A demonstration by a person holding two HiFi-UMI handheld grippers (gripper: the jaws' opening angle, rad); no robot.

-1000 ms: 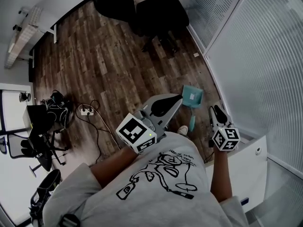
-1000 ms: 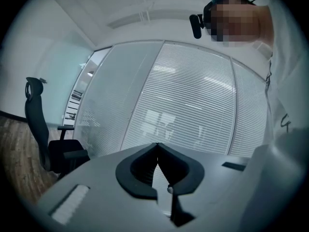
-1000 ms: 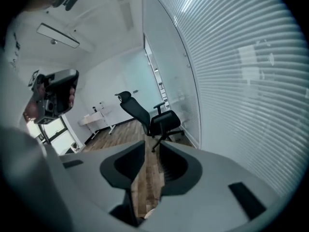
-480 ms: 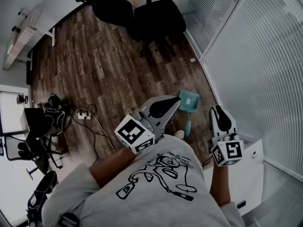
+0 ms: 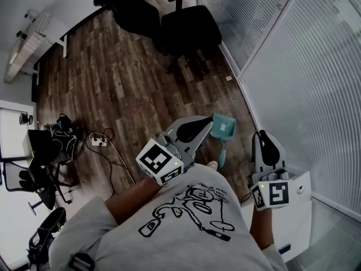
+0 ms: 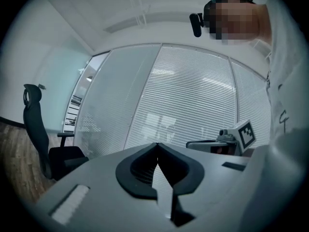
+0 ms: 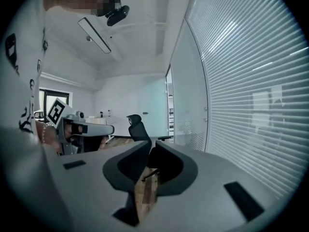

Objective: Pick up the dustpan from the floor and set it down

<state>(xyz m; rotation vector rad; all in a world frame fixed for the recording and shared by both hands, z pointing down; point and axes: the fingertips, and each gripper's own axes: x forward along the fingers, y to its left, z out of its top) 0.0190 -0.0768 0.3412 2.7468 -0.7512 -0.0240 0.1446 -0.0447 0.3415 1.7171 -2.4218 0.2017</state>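
Nearest the camera, a person in a grey printed T-shirt (image 5: 186, 219) holds both tools out in front. The R gripper (image 5: 262, 134), on the right by a white cabinet (image 5: 302, 205), has come up and back toward the body within the last sec. Its fingers have just been closing and now stand almost together w/ a thin slit left. Nothing is btwn them; only floorboards and a far chair show through. The L gripper (image 5: 207, 121) has hardly moved, its fingertips pressed together, also empty.

Just beyond and below, btwn the two tools, the teal dustpan (image 5: 224, 127) lies on the wood floor (image 5: 130, 78). Its handle points toward the person's shoe (image 5: 212, 165) and the pan end points away, near the glass wall w/ blinds (image 5: 304, 78) on the right. Neither gripper touches it, and its spot on the boards looks unchanged over the sec.

W/ the R tool lifted clear and narrowing on air, the dustpan is prob. either already set down or not yet fetched; which one can't be told. Any pick-up would need a fresh reach down.

Farther left lie a power strip (image 5: 96, 141) and cables. At the far end stand two black office chairs (image 5: 189, 27).
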